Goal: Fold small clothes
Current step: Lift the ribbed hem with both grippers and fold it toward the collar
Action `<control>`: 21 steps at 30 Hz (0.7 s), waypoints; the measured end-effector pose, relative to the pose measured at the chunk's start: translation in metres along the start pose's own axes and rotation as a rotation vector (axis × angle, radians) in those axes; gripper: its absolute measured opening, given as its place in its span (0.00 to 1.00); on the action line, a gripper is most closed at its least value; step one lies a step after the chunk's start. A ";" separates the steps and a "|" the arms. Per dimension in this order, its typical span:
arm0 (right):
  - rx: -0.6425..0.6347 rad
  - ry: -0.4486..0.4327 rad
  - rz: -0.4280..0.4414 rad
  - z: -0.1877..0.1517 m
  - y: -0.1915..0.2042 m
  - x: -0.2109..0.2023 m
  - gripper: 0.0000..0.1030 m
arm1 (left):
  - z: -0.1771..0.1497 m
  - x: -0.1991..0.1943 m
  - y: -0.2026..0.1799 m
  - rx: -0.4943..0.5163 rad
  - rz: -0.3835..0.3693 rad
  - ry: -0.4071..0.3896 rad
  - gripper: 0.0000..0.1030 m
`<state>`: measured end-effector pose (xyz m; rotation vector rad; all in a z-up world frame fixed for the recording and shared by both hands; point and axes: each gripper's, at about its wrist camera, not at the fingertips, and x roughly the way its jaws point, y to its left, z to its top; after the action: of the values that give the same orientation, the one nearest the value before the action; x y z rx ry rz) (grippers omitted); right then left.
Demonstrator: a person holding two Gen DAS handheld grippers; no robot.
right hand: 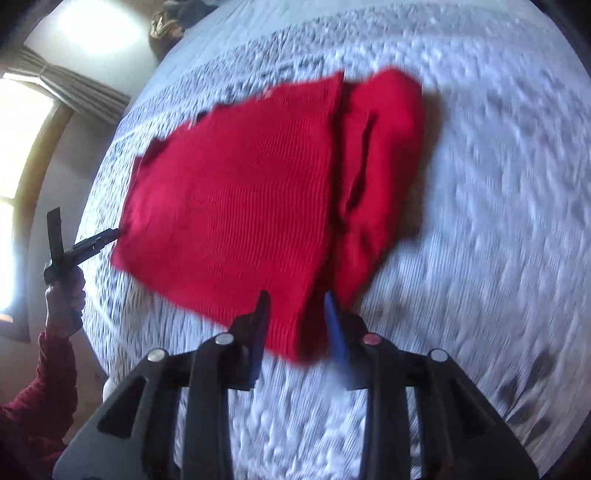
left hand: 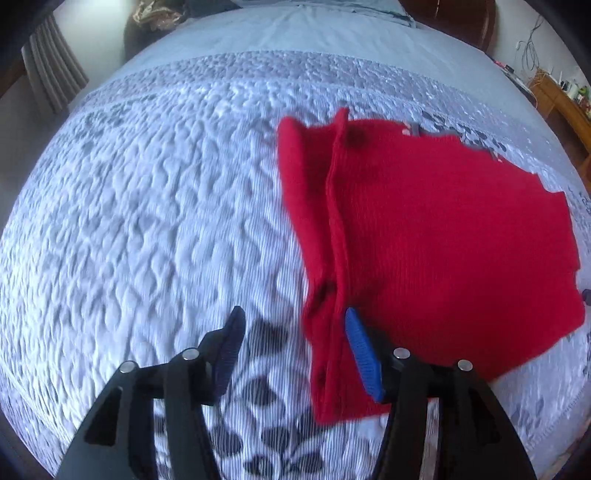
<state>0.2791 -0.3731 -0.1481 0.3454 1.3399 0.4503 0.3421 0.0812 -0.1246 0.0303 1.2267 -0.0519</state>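
Observation:
A red knitted garment [left hand: 424,240] lies flat on the quilted bed cover [left hand: 147,221], with a folded strip along one long side. In the left wrist view my left gripper [left hand: 294,317] is open just above the cloth's near corner. Its right blue pad [left hand: 360,350] is over the red edge and its left pad is over bare quilt. In the right wrist view the garment [right hand: 240,206] spreads ahead, and my right gripper [right hand: 296,299] is open with the near corner lying between its fingers. The left gripper [right hand: 107,236] shows at the far-left corner, held by a hand [right hand: 64,295].
The bed cover [right hand: 480,184] is pale blue and white with dark floral patches near the front edge. A pillow [left hand: 332,5] and a dark wooden headboard [left hand: 461,18] lie at the far end. A cluttered wooden desk [left hand: 565,99] stands on the right, and a bright curtained window [right hand: 22,129] on the left.

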 end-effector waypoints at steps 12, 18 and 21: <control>-0.072 0.034 -0.017 -0.030 0.022 0.001 0.03 | -0.025 0.010 -0.002 -0.092 -0.080 0.086 0.35; -0.063 0.094 -0.071 -0.044 0.007 0.018 0.03 | -0.028 0.016 -0.004 -0.073 -0.068 0.095 0.33; -0.035 0.057 -0.027 -0.042 0.010 0.012 0.08 | -0.027 0.011 -0.004 -0.076 -0.087 0.097 0.36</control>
<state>0.2384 -0.3595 -0.1617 0.2873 1.3892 0.4637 0.3201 0.0784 -0.1445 -0.0876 1.3255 -0.0803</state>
